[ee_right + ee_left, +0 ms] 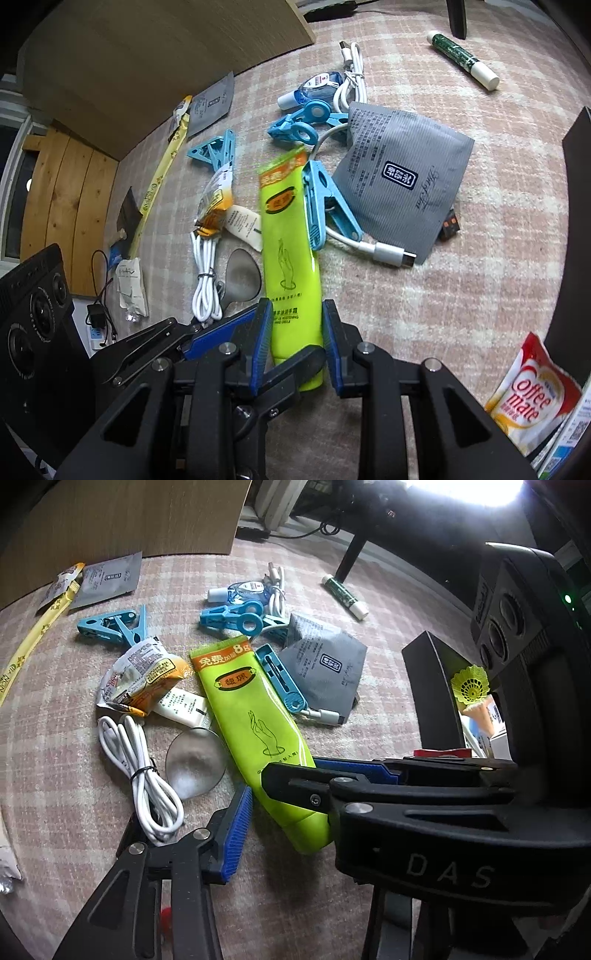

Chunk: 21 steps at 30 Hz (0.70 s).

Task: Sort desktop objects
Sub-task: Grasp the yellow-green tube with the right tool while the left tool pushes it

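Note:
A lime-green hand cream tube (255, 734) lies on the checked cloth, orange band at its far end; it also shows in the right wrist view (291, 266). My right gripper (295, 347) has its blue pads on both sides of the tube's near end, closed against it. In the left wrist view the right gripper's black arms (388, 786) cross over the tube's cap end. My left gripper (258, 812) is open, its left blue pad (236, 834) beside the tube.
Around the tube lie blue clothes pegs (110, 626), a coiled white cable (144, 771), a snack packet (144, 675), a clear round lens (195, 762), grey sachets (402, 177), a green glue stick (461, 59) and a correction tape (317, 86). A black box (436, 686) stands at right.

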Available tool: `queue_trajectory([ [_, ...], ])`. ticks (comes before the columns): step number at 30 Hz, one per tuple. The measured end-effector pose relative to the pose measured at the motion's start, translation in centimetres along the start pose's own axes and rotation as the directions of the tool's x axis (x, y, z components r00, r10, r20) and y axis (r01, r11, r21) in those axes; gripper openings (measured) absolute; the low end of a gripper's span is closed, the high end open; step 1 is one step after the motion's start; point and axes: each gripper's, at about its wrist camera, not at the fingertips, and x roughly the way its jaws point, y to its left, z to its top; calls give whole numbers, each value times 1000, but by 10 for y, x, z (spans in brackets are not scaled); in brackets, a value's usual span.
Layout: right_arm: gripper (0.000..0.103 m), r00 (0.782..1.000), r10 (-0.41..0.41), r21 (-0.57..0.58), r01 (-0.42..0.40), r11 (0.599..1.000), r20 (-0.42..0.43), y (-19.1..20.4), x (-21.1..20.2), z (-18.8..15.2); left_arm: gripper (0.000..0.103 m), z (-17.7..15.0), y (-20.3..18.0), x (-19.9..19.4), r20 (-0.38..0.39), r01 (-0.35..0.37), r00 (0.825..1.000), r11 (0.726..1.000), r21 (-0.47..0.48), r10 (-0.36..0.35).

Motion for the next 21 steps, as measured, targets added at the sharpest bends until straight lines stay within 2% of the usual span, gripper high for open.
queue_trajectory([
  [4,27,1000,-1,1,1,1000,14,2,-5,-7,41,-6,-4,-4,4,5,1000,1000,5,-5],
  [6,27,1000,2,1,-2,1000,18,2,-8,-12,30,-10,-8,-7,0,29,1000,999,15,-29],
  [13,26,999,7,28,-8,1000,41,-2,-13,-28,31,-20,-17,-7,-7,24,1000,999,41,-23],
  [16,25,999,15,29,-16,999,41,-3,-12,-28,31,-22,-15,-7,4,-31,1000,998,52,31],
  [17,25,999,24,43,-25,999,39,-5,-11,-28,35,-23,-11,-6,3,-37,999,999,39,37],
  [18,25,999,33,49,-35,998,37,-6,-11,-27,43,-22,-6,-6,-1,-34,999,999,16,34],
  [21,26,998,14,50,-17,999,61,-9,-14,-24,53,-20,9,-8,15,-38,999,999,-26,39],
])
